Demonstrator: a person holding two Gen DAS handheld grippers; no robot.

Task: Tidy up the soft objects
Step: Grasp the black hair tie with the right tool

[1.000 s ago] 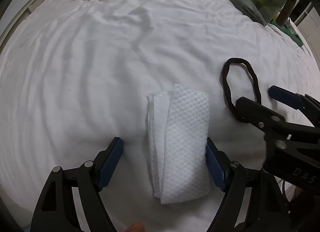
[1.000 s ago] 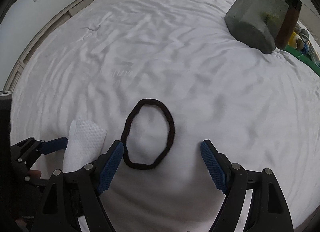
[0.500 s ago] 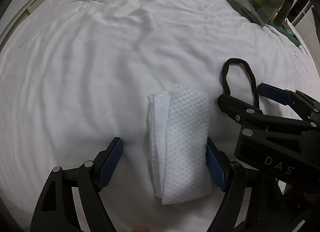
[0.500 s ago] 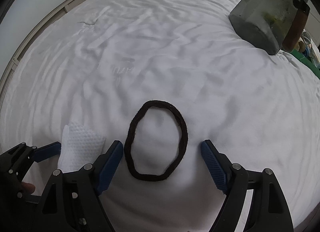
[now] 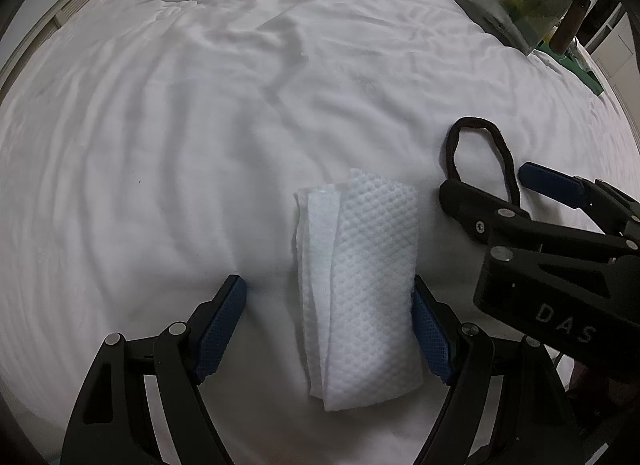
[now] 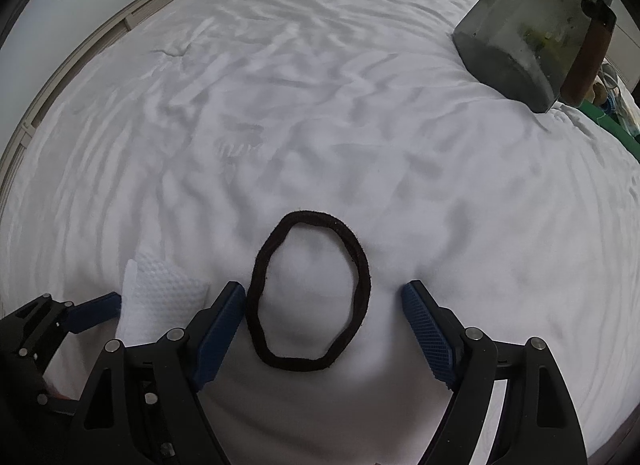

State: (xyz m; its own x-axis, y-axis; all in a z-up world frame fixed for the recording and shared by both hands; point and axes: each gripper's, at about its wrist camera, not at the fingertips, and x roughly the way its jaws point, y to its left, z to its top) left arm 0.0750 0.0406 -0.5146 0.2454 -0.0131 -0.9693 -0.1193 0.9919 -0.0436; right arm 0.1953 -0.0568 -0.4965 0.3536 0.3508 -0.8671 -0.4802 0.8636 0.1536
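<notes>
Folded white cloth [image 5: 360,281] with a waffle weave lies on the rumpled white sheet [image 5: 160,145] between the spread fingers of the left gripper [image 5: 326,325] — right pad touching its edge, seemingly lined up to pinch. Just beside it, a fuzzy dark hair band [image 6: 308,289], a limp oval, sits inside the right gripper [image 6: 324,325], fingers likewise wide — neither grasped yet
</notes>
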